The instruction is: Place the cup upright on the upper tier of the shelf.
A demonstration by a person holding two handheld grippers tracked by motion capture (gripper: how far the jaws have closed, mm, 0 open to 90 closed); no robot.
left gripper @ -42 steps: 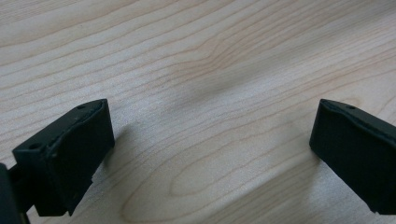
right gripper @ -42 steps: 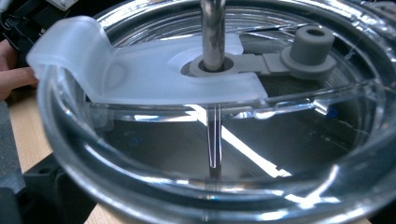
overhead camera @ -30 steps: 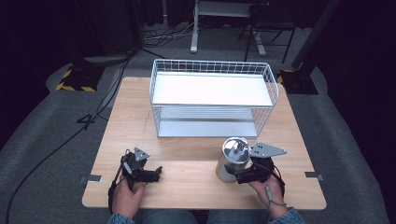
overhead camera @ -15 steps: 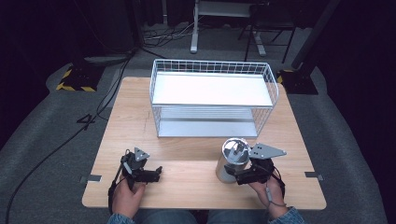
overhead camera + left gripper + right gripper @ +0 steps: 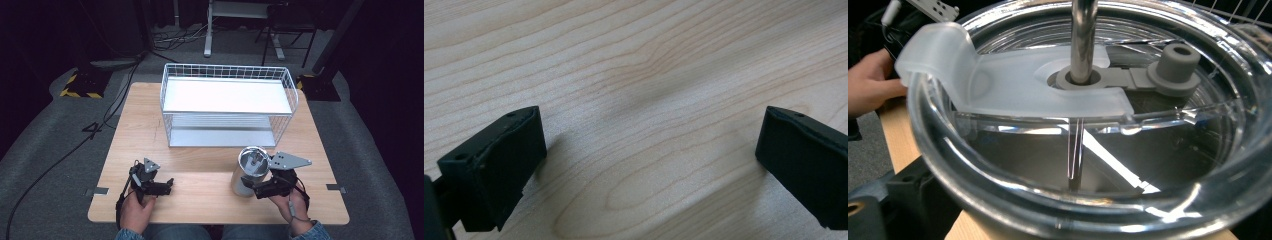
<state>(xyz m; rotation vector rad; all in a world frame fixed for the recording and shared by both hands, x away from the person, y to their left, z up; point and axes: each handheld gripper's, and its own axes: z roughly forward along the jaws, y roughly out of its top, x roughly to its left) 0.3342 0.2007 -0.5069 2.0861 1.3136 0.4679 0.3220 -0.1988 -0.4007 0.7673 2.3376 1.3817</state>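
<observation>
On the wooden counter (image 5: pixel 200 180), toward its far half, stands a white wire rack (image 5: pixel 227 107) with a flat white shelf on top and a second level below it. Nearer the person, just in front of the rack's right corner, a steel cup (image 5: pixel 248 171) stands upright on the wood. It wears a clear lid (image 5: pixel 1088 125), and a metal straw (image 5: pixel 1083 40) rises through the hole in the lid's middle; a frosted tab runs across the lid, with a small grey plug at one end.

At the right, the right hand-held gripper (image 5: pixel 260 189) lies level against the cup's near right side, with the grey plate on top of it. Its jaws have just been closing and stand wide about the cup; whether the pads press on the wall I cannot tell, since the lid hides them in the right gripper view.

At the left, well apart from the cup, the left hand-held gripper (image 5: pixel 162 186) rests low over bare wood. In the left gripper view (image 5: pixel 649 170) its jaws are spread wide, released, with nothing between them.
</observation>
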